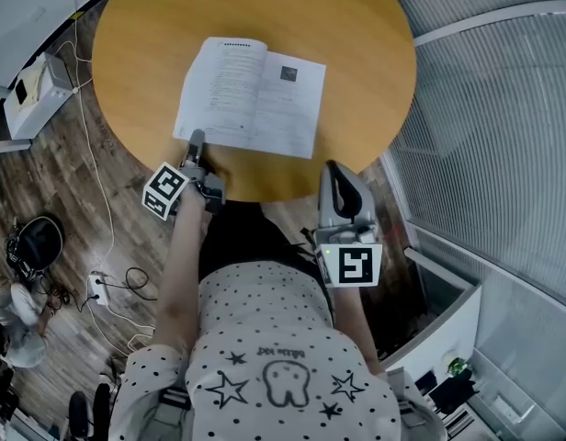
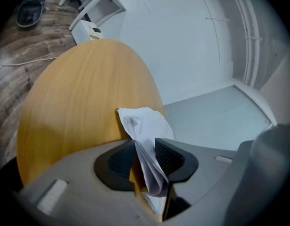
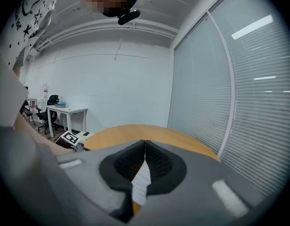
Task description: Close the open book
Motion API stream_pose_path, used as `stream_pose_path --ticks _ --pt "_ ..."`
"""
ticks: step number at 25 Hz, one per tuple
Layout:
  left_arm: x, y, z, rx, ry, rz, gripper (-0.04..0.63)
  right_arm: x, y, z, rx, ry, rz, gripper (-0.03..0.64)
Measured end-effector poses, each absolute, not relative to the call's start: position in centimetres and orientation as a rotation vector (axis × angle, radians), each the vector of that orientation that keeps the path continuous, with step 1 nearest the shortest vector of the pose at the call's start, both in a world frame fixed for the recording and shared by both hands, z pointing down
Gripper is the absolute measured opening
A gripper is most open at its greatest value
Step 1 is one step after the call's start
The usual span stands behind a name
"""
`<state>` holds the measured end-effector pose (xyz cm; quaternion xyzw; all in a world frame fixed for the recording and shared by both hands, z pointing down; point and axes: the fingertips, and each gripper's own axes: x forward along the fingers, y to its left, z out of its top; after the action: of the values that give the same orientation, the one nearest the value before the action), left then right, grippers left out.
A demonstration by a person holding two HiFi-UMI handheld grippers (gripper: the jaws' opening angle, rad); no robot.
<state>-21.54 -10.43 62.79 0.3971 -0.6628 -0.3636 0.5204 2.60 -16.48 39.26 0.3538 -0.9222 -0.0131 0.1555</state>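
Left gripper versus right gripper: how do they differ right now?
The left gripper is closed on a page corner of the book; the right gripper is shut on nothing. The left gripper reaches over the table; the right gripper sits at its near edge. Both point toward the book.

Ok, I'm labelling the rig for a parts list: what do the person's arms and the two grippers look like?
Both the left claw and right claw are grey bodies with dark ribbed pads. Each carries a white cube printed with black square markers. The person wears a white short-sleeved shirt with black dots and stars.
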Motion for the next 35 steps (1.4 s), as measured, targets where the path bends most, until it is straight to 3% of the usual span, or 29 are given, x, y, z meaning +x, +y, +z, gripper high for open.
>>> stream_pose_path --ticks 14,35 --pt "-22.0 -11.0 58.2 1.246 -1.857 -0.540 0.038 2.9 -15.8 38.6 1.053 -2.627 -0.053 0.005" --pt "-17.3 -13.5 52.1 1.688 -1.916 -0.204 0.029 4.5 -13.7 36.4 1.196 -2.650 -0.059 0.005"
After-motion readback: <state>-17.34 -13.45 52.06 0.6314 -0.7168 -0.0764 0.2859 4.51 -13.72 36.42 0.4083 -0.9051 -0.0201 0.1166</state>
